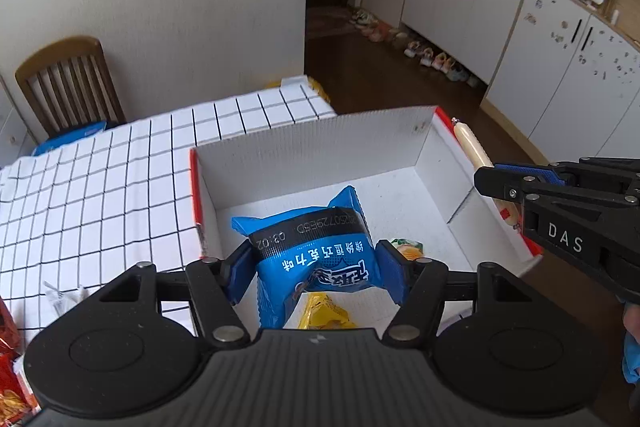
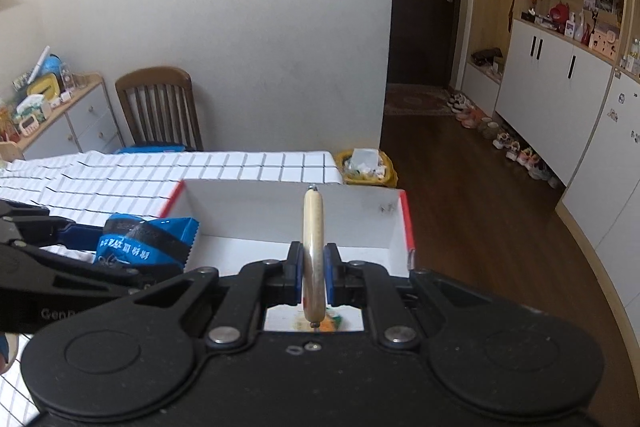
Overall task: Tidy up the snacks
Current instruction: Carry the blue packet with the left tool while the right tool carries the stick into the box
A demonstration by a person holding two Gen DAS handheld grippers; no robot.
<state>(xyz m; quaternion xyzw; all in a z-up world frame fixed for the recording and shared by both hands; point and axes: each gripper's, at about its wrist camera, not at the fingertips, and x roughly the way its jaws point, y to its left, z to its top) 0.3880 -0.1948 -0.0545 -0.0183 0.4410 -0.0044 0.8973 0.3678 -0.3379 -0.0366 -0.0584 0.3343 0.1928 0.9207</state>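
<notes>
My left gripper is shut on a blue snack packet and holds it over the open white box with red edges. Under the packet, on the box floor, lie a yellow packet and a small orange-green one. My right gripper is shut on a pale sausage stick that points up and away over the box. In the left wrist view the right gripper comes in from the right, with the sausage above the box's right wall. The blue packet shows at the left of the right wrist view.
The box stands on a table with a white grid-pattern cloth. Red snack packets lie at the table's near left. A wooden chair stands behind the table, a yellow bin beside its far corner. White cabinets and shoes line the right wall.
</notes>
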